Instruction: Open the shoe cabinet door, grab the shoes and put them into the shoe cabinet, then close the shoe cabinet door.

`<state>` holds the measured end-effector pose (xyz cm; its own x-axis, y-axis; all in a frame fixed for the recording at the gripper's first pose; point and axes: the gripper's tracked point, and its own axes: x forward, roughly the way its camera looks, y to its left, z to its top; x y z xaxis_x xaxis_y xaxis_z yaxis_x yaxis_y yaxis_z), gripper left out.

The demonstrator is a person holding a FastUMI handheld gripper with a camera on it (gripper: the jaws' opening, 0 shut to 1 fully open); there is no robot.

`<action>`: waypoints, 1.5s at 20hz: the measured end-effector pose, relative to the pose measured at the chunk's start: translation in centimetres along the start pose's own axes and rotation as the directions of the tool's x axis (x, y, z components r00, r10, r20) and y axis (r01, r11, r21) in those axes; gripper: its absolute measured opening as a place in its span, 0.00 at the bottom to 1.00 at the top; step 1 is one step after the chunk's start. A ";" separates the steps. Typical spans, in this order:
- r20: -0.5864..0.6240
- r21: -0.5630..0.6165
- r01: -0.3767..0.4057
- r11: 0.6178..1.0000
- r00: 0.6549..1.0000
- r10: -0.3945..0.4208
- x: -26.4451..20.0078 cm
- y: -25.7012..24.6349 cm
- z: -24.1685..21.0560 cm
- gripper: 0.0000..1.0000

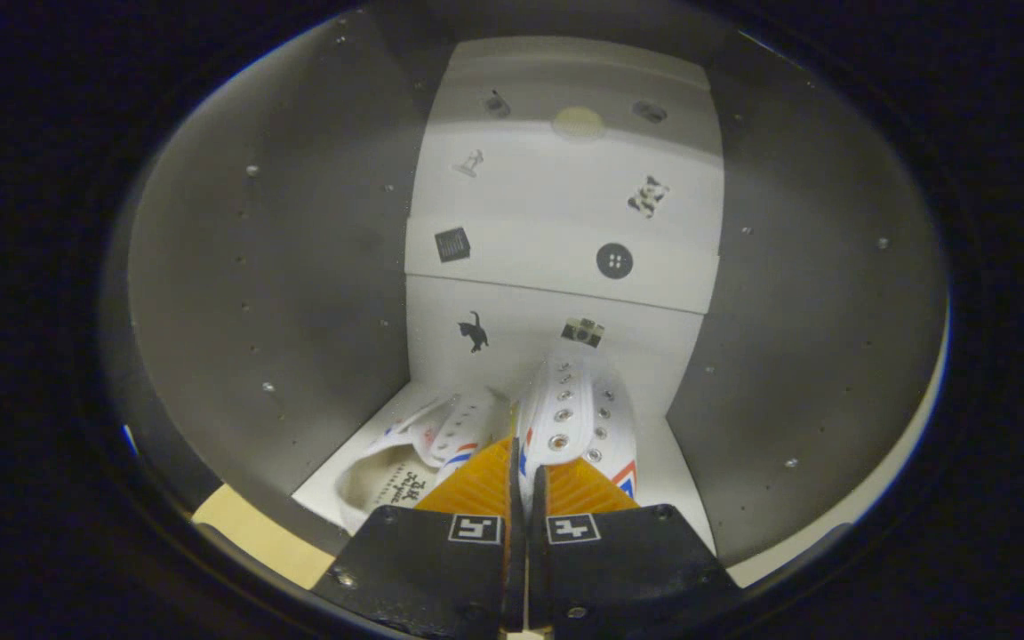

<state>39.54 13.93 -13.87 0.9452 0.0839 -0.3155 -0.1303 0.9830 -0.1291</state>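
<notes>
Gripper view: looks into the open shoe cabinet (299, 293); grey side walls left and right, a white back panel (556, 240) with small stickers beyond.
Tool: the tool (525, 484) has its fingers drawn close together with only a thin gap; they seem to pinch the inner edge of the right shoe (579, 418); I cannot tell surely that both fingers press on it.
Shoes: the right shoe lies just ahead of the fingers, toe toward the back panel; the left shoe (414, 453) lies beside it, tilted a little; both are on the cabinet floor (681, 480).
Step in hand: probably setting down the second shoe.
How to do well: lower until the sole rests flat; open the fingers slowly; pull straight back so nothing is dragged out; keep the heels inside the front edge, so the door can close.
</notes>
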 end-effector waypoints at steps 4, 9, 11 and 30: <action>-0.075 0.015 -0.003 1.000 0.997 0.004 2.7 0.3 -2.0 0.05; -0.127 0.043 0.007 0.999 0.992 -0.002 4.1 0.6 -3.4 0.06; -0.146 0.063 0.007 0.998 0.989 0.002 4.4 1.1 -3.7 0.06; 0.025 0.070 0.177 0.982 0.984 -0.179 -3.9 -1.0 -1.1 0.86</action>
<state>35.69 12.44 -13.54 0.9606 -0.0893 -0.2632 0.0601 0.9913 -0.1169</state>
